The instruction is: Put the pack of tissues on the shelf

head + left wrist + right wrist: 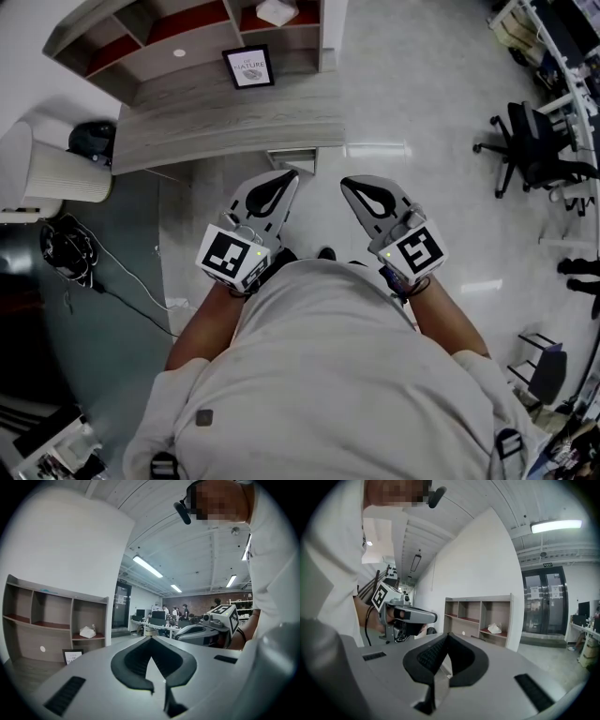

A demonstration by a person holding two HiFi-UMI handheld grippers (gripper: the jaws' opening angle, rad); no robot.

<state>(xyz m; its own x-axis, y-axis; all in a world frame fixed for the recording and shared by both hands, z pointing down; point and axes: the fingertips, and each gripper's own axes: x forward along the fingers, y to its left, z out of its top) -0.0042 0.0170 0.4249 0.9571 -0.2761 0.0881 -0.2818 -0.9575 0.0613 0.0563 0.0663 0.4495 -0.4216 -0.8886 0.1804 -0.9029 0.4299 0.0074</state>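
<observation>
Placement looks done, as far as I can judge: the white soft pack of tissues point(277, 11) lies in a lower compartment of the grey wooden shelf point(319, 37), well ahead of both grippers, beyond the curved grey tabletop point(234, 117). The left gripper point(289, 174) and the right gripper point(349, 182) have their jaws pressed together with nothing between them. If the pack needs no straightening, the next move is only to keep clear. The pack rests flat, its long axis apparently across the compartment; which way it faces is too small to tell.
</observation>
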